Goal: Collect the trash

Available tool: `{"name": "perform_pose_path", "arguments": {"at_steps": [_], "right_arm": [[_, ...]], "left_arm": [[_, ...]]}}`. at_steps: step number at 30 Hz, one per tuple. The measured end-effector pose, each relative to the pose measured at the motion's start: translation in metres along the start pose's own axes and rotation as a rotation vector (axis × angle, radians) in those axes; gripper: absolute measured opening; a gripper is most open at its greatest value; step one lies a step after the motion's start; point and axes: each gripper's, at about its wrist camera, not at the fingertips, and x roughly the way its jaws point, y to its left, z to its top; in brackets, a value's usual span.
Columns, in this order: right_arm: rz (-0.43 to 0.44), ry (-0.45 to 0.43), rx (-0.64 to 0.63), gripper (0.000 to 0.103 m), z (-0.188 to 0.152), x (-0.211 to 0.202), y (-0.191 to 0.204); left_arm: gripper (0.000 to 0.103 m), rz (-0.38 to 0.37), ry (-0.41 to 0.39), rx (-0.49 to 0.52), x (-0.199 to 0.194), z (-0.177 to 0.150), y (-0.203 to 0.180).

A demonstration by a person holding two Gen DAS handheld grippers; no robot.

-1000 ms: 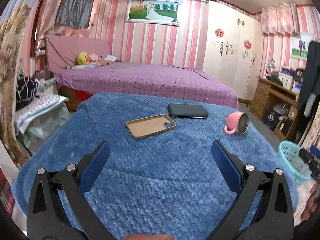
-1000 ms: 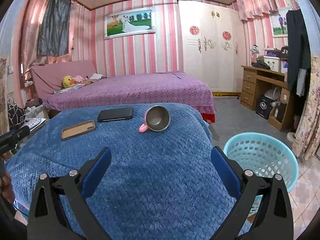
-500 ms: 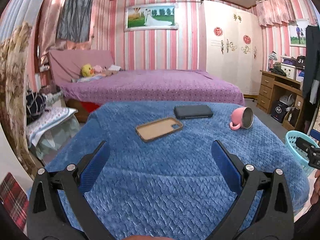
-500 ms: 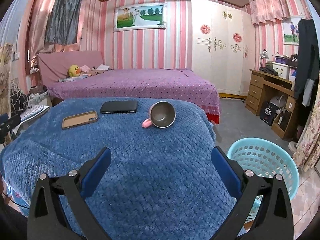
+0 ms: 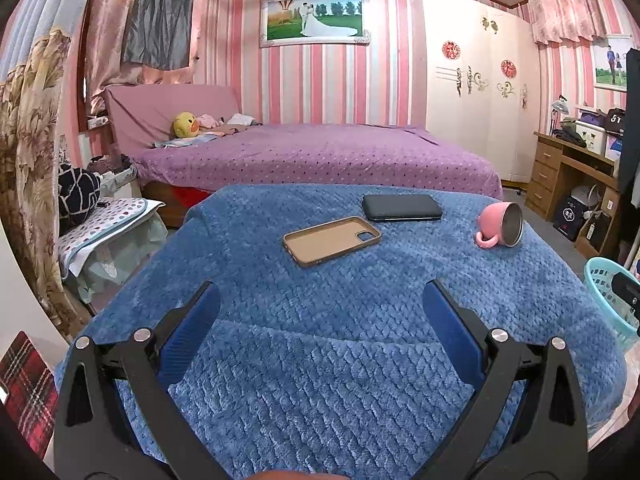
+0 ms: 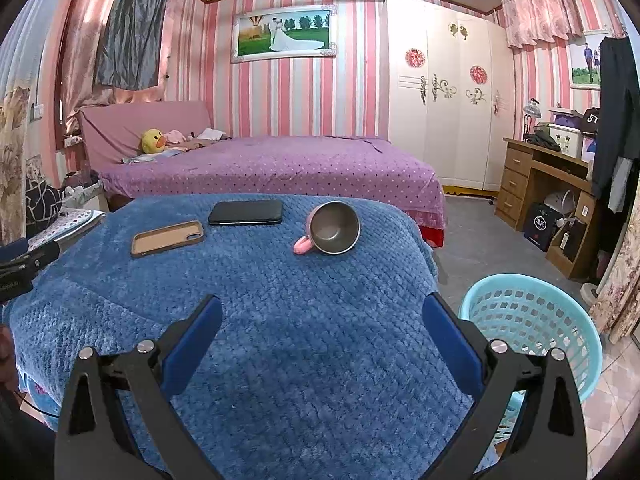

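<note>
A table under a blue quilted blanket (image 5: 320,340) (image 6: 280,320) fills both views. On its far part lie a tan phone case (image 5: 332,240) (image 6: 167,238), a black phone (image 5: 402,207) (image 6: 245,212) and a pink mug on its side (image 5: 500,230) (image 6: 330,229). My left gripper (image 5: 320,320) hovers open over the near blanket, holding nothing. My right gripper (image 6: 322,322) is likewise open and empty, nearer the table's right edge. A turquoise plastic basket (image 6: 532,320) (image 5: 608,296) stands on the floor right of the table.
A purple bed (image 5: 320,156) lies behind the table, with a white wardrobe (image 6: 448,92) and a wooden desk (image 6: 548,184) to the right. A small cloth-covered stand (image 5: 108,224) sits left of the table. Grey floor (image 6: 472,232) lies between bed, desk and basket.
Both views have tilted up and pulled back slightly, showing more of the room and ceiling. Both grippers stay open and the objects on the blanket have not moved.
</note>
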Motion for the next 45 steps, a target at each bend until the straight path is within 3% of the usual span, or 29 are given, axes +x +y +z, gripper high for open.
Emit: {"name": "perform_pose_path", "arguments": {"at_steps": [15, 45], "right_arm": [[-0.024, -0.01, 0.044, 0.098, -0.001, -0.007, -0.016], [-0.018, 0.002, 0.008, 0.098, -0.002, -0.003, -0.002]], "left_arm": [[0.098, -0.014, 0.019, 0.034, 0.001, -0.001, -0.014], [0.098, -0.016, 0.018, 0.025, -0.003, 0.0, -0.012]]}}
